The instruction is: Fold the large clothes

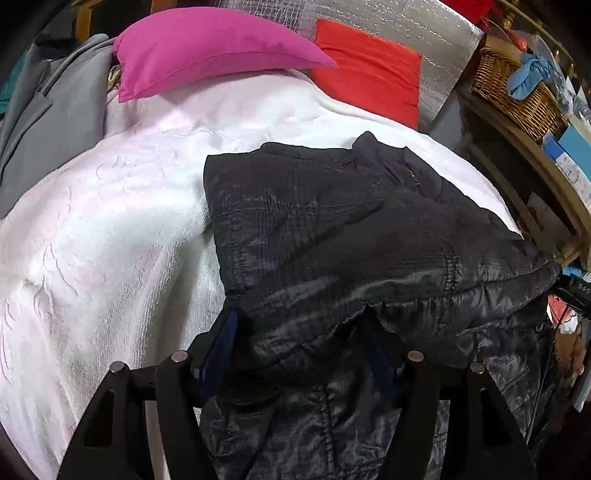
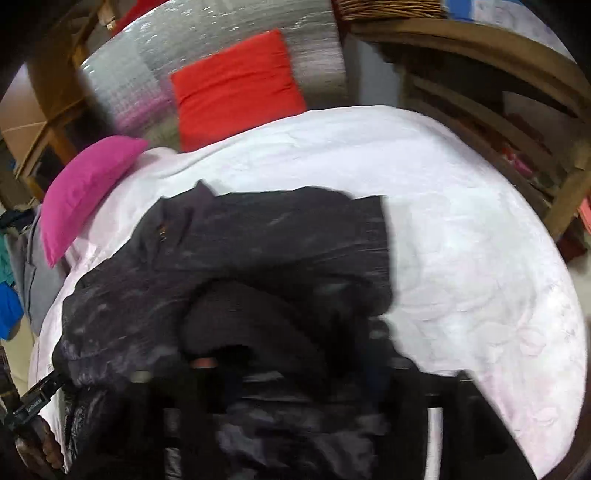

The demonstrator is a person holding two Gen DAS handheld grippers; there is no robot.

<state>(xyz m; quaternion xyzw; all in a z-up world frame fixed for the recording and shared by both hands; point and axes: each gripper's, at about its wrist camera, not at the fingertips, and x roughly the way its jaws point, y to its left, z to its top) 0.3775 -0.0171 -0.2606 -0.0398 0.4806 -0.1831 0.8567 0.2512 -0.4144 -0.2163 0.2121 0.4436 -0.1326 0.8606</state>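
Observation:
A dark shiny quilted jacket point(image 1: 332, 229) lies on a bed covered with a white and pale pink blanket point(image 1: 110, 221). My left gripper point(image 1: 299, 328) is buried in the jacket's near edge; its blue-padded fingers point(image 1: 221, 350) stand apart with bunched fabric between and over them. In the right wrist view the jacket point(image 2: 258, 236) drapes over my right gripper point(image 2: 295, 365), hiding its fingers; the view is blurred. The blanket point(image 2: 461, 258) spreads to the right. The other gripper's body and the hand holding it show at the lower left edge point(image 2: 33, 402).
A magenta pillow point(image 1: 207, 48) and a red pillow point(image 1: 369, 70) lie at the bed's head against a silver foil panel point(image 1: 388, 22). A grey garment point(image 1: 48, 122) lies at left. A wooden shelf with a wicker basket point(image 1: 517, 92) stands at right.

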